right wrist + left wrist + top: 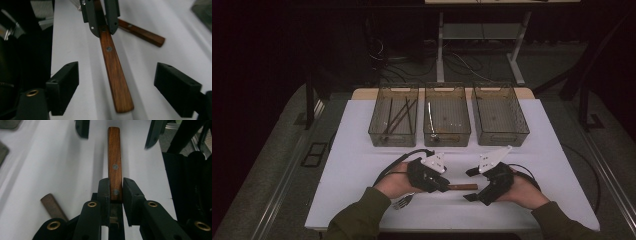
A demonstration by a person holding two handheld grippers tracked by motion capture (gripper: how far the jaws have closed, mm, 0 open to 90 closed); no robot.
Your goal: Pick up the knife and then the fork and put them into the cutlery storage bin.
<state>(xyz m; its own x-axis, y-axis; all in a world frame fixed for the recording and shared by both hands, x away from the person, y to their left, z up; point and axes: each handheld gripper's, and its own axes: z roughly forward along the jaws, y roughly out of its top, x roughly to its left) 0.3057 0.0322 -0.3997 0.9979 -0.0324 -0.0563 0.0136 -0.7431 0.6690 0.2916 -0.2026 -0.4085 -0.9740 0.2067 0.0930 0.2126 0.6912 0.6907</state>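
Note:
My left gripper is shut on a wooden utensil handle with metal rivets, which points away from it. In the high view the left gripper sits low on the white table and the handle sticks out to the right. My right gripper is open, its jaws on either side of the handle's free end without touching it. In the high view the right gripper faces the left one.
A second wooden handle lies on the table beside the left gripper. Fork tines peek out under the left hand. Three clear bins stand at the back: left with dark sticks, middle, right.

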